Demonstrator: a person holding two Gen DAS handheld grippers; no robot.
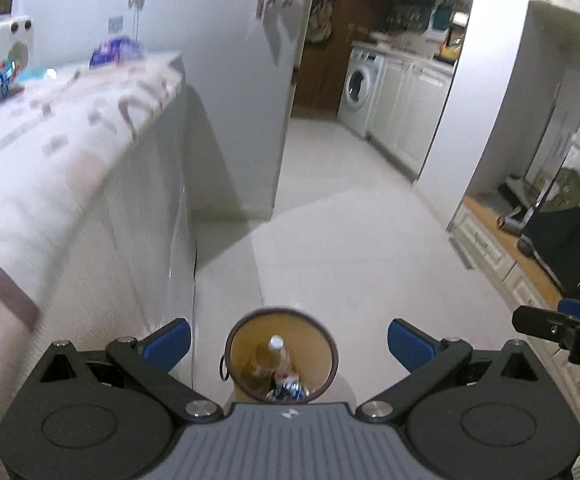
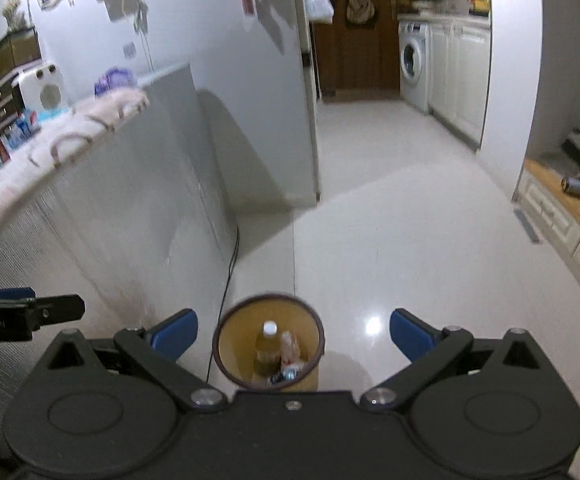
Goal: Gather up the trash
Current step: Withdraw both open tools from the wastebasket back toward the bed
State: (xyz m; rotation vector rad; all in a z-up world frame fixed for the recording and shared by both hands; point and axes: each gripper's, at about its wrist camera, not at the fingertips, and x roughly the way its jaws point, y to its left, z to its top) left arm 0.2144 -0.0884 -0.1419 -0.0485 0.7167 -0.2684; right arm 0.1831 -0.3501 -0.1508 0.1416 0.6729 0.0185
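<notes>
Left wrist view: my left claw (image 1: 288, 343) gapes wide over the bin (image 1: 281, 354) on the floor. My right claw (image 2: 293, 334) is spread empty above it too (a bottle (image 2: 268, 346) stands inside).

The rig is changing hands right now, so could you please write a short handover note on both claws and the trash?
Left claw: open, empty, held above the bin.
Right claw: open, empty, alongside it.
Round yellow bin with dark rim: on the white tiled floor beside the grey counter side. Inside it: a clear bottle with white cap standing upright, plus crumpled wrappers.
Done: that trash is binned.
Left: the patterned countertop carries small items, too blurred to tell whether any is trash; check there.
</notes>
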